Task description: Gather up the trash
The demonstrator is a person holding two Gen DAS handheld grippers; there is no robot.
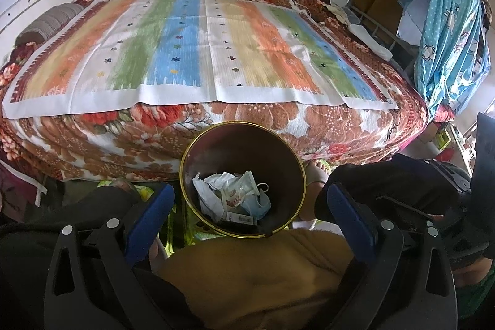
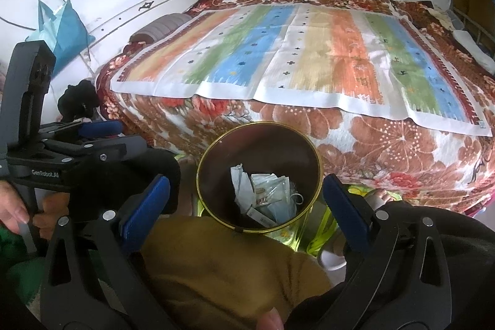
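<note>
A dark round bin with a gold rim (image 1: 247,149) stands on the floor against the bed's near side. Inside it lies crumpled trash (image 1: 230,197): white paper, plastic wrappers, a blue face mask and a small carton. My left gripper (image 1: 247,214) hangs open above the bin's near rim, with nothing between its blue pads (image 1: 150,215). In the right wrist view the same bin (image 2: 263,146) and trash (image 2: 266,197) sit ahead of my right gripper (image 2: 247,201), which is also open with nothing held. The left gripper's black frame (image 2: 62,156) shows at the left.
A bed (image 1: 173,141) under a floral blanket fills the background, with a striped cloth (image 1: 201,45) spread flat on it. A person's mustard garment (image 1: 256,271) is below the grippers, and a sandalled foot (image 1: 314,172) is right of the bin. Blue fabric (image 1: 448,36) hangs at right.
</note>
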